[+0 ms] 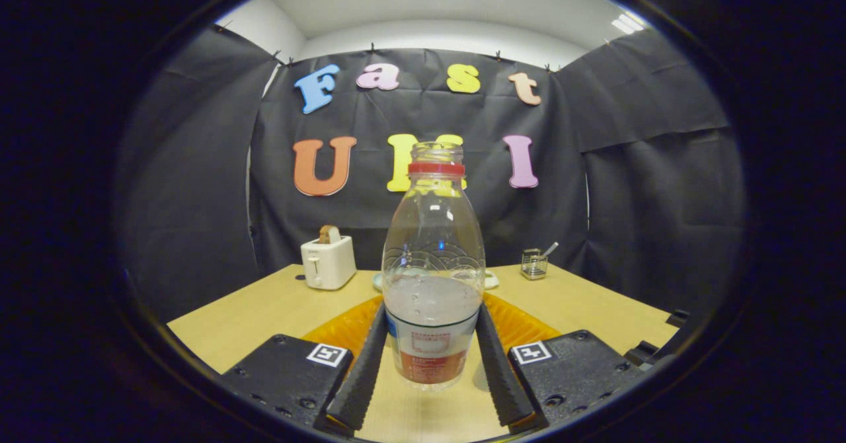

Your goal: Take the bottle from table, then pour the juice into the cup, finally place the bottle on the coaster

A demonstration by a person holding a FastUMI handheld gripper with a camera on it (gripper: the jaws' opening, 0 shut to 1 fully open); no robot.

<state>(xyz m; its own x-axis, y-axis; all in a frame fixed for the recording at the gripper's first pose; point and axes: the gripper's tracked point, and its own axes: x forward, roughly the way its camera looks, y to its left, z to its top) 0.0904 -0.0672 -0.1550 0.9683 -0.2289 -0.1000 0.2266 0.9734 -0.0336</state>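
A clear plastic bottle (433, 244) with a red neck ring and no cap stands upright between my fingers. Pale juice fills its lower part, above a red and white label. My gripper (431, 311) is shut on the bottle, with one finger (362, 370) against its left side and the other against its right side at label height. An orange ribbed coaster (334, 334) lies on the table just behind the bottle and shows on both sides of the fingers. A pale round object (490, 280) sits farther back, mostly hidden by the bottle; I cannot tell whether it is the cup.
The wooden table (264, 311) reaches back to the black cloth wall. A white toaster (328, 261) with a slice of bread in it stands at the back left. A small wire holder (534, 263) with a utensil stands at the back right.
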